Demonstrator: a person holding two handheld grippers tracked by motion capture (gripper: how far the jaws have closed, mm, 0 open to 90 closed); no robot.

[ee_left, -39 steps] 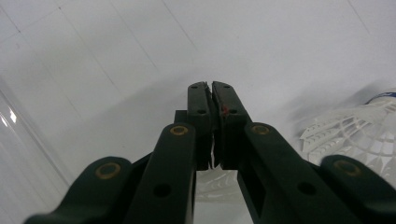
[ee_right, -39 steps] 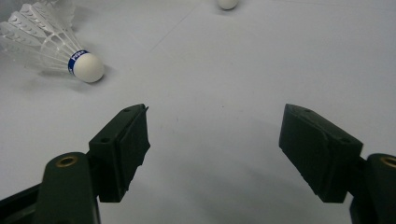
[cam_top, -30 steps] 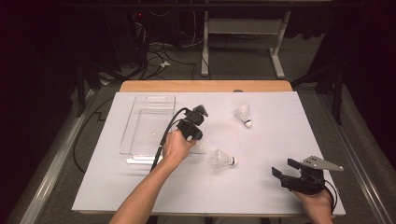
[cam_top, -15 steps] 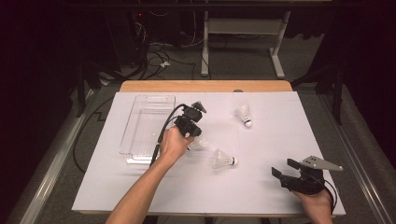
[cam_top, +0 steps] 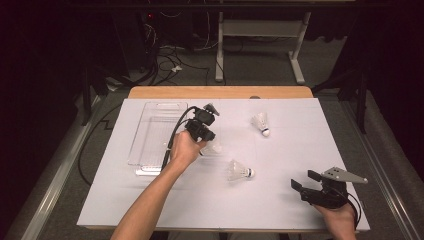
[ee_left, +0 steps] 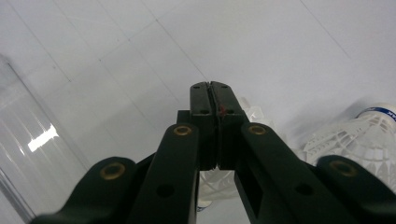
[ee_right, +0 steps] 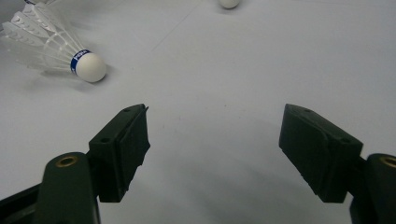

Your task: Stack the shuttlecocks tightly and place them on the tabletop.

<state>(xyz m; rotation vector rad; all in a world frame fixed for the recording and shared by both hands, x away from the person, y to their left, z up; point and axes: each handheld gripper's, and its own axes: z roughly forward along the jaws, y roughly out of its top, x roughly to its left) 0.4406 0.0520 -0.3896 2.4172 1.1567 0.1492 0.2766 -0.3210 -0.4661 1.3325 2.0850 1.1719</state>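
high view: shuttlecock point(cam_top: 212, 148) under left hand-held gripper point(cam_top: 204, 134), orientation hidden.

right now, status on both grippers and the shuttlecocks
Left gripper shut on white feathered shuttlecock beside clear plastic tray. Right gripper open, empty. Two shuttlecocks loose; path clear.

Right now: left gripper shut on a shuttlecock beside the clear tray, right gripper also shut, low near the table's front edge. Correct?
Not quite. The right gripper is open: the right gripper view shows its jaws wide apart over bare table. The rest holds: the left gripper is shut on a shuttlecock beside the clear tray.
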